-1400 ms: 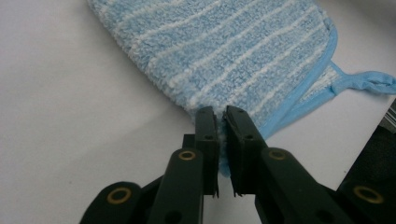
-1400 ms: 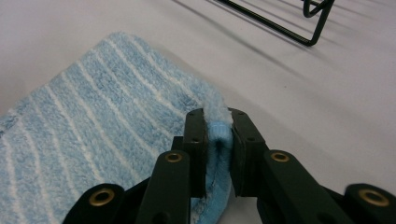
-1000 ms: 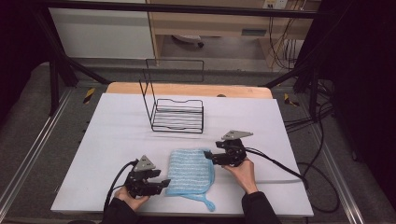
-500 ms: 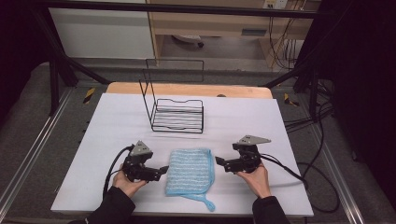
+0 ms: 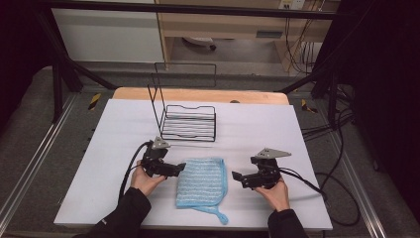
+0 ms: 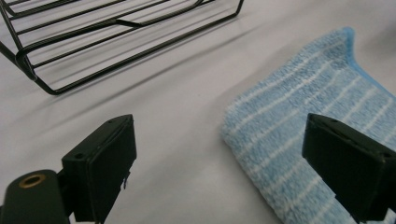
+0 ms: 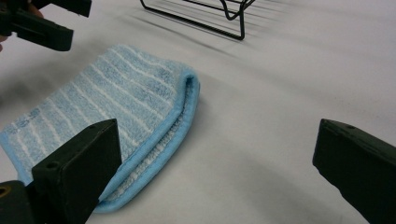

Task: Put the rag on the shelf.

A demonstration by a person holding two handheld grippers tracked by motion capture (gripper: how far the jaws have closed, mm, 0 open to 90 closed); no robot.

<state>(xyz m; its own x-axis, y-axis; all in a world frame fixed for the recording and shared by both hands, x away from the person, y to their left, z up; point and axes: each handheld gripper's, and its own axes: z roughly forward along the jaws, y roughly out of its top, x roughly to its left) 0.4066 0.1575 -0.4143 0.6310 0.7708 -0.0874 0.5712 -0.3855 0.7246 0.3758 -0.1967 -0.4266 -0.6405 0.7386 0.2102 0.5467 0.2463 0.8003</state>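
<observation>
While both sets of jaws have just been opening, my left gripper [image 5: 179,168] and right gripper [image 5: 236,176] stand wide and hold nothing. Between them I see the folded blue cloth [image 5: 202,182] flat on the white table [image 5: 297,148], just beside the left gripper, slightly apart from the right. Beyond sits a black wire rack [image 5: 188,123].

Bare table [image 5: 277,129] at right and lower left; rack [image 5: 189,123] blocks upper centre, cloth [image 5: 202,182] lies mid-bottom.
</observation>
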